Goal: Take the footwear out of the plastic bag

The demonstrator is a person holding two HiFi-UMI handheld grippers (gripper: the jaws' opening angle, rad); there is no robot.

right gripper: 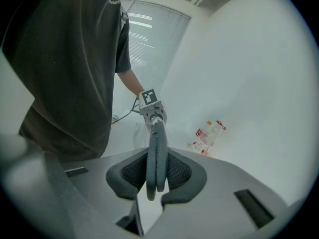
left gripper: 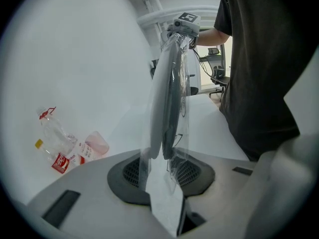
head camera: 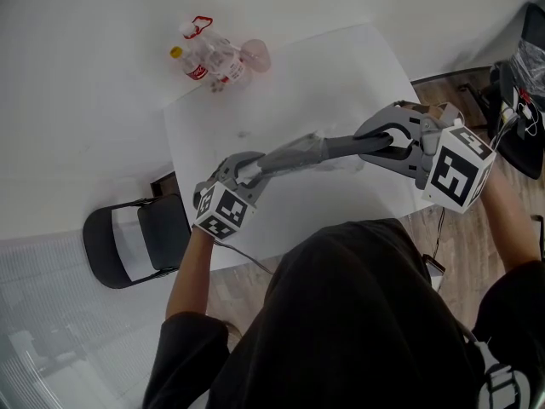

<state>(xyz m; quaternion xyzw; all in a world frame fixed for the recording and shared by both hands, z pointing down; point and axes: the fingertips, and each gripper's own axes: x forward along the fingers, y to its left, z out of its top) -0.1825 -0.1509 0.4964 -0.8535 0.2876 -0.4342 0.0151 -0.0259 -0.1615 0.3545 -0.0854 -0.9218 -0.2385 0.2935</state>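
A pair of flat grey footwear [head camera: 319, 150] hangs in the air between my two grippers, above the white table [head camera: 341, 66]. Its left part is still wrapped in a clear plastic bag [head camera: 339, 165]. My left gripper [head camera: 243, 170] is shut on the bag's end; in the left gripper view the clear plastic bag [left gripper: 145, 156] is pinched between the pads of the left gripper [left gripper: 160, 176], and the footwear [left gripper: 167, 98] rises edge-on just beyond them. My right gripper [head camera: 393, 141] is shut on the other end. In the right gripper view the footwear [right gripper: 156, 156] sits edge-on in the right gripper [right gripper: 155, 176].
Several plastic bottles [head camera: 209, 58] and a pink cup [head camera: 256, 54] lie at the table's far left corner; the bottles [left gripper: 60, 148] [right gripper: 207, 136] show in both gripper views. A black folding chair [head camera: 136, 237] stands left of the table. Dark equipment [head camera: 524, 92] is at the right.
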